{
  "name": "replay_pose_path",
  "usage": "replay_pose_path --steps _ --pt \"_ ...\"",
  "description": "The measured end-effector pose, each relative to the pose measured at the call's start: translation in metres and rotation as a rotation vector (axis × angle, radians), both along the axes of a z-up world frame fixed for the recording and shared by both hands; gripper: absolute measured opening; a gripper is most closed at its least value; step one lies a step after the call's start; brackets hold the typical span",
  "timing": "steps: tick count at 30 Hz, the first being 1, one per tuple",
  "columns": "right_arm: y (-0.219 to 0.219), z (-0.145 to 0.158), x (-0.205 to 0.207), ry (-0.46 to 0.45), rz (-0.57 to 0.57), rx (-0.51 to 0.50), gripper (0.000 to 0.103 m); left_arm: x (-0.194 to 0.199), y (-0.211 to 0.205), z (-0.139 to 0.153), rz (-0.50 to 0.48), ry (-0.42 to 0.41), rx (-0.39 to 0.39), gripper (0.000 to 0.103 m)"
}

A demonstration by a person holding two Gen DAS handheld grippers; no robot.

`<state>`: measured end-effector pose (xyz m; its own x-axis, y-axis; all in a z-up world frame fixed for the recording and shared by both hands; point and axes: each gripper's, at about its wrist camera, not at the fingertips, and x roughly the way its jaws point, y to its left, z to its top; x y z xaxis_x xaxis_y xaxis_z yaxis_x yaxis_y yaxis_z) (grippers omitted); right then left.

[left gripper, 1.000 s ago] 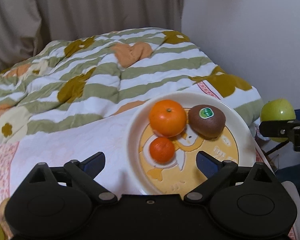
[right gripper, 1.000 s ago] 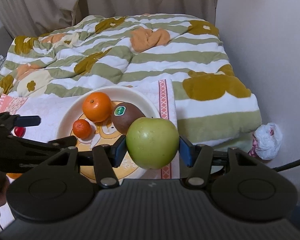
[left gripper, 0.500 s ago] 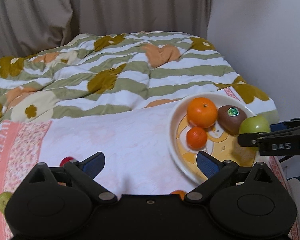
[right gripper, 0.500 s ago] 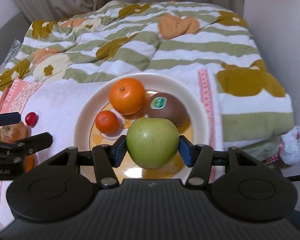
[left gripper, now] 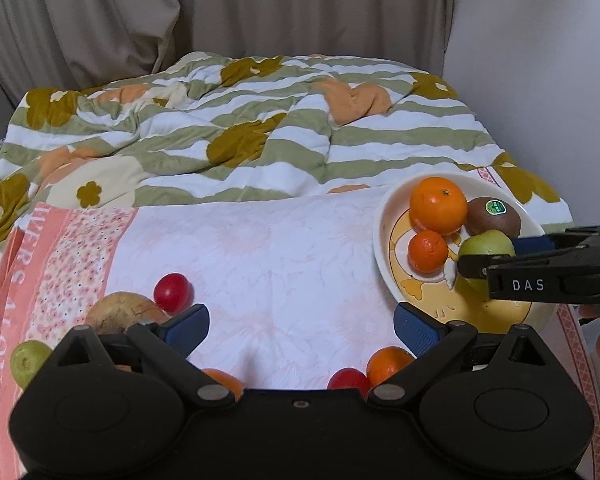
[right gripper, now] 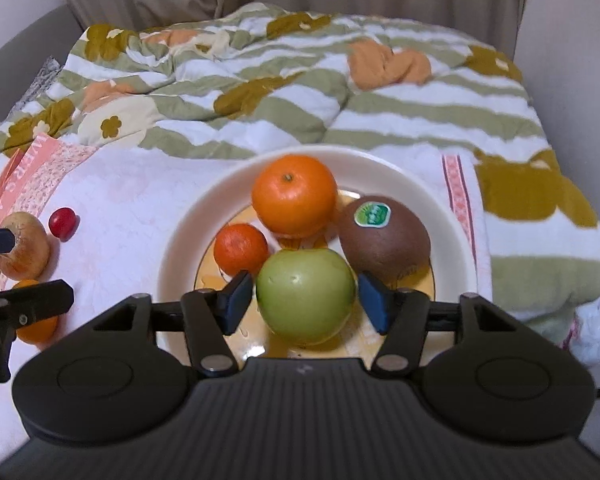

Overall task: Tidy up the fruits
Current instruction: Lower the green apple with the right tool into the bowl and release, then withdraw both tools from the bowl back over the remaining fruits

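On the plate (right gripper: 172,264), my right tongs (right gripper: 306,300) stand apart around the green apple (right gripper: 306,296); my left tongs (left gripper: 302,330) gape, partly hiding two oranges.

The plate (right gripper: 172,264) looks like glossy glazed ceramic. The green apple (right gripper: 306,296) has smooth, faintly shiny skin; the kiwi (right gripper: 384,240) is matt and fuzzy under a glossy sticker. The large orange (right gripper: 294,196) is finely dimpled. The quilt (left gripper: 260,136) is soft matt cloth, the gripper bodies probably matt plastic.
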<state>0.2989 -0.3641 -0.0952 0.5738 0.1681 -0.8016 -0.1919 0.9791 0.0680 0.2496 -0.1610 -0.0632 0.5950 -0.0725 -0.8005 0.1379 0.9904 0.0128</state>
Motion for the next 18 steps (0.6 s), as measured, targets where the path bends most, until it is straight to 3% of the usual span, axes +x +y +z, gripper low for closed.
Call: replay_pose_path --steps 2,10,18 --pt "0.003 0.003 -0.003 -0.012 -0.011 -0.038 0.103 -0.002 0.0 0.002 0.001 -0.005 -0.004 0.101" --pt "-0.009 0.024 -0.025 -0.067 -0.038 -0.027 0.103 -0.022 -0.003 0.016 0.022 -0.046 0.007 0.101" --pt "-0.025 0.065 -0.066 -0.113 -0.026 -0.012 0.103 -0.062 -0.001 0.046 0.091 -0.108 -0.047 0.101"
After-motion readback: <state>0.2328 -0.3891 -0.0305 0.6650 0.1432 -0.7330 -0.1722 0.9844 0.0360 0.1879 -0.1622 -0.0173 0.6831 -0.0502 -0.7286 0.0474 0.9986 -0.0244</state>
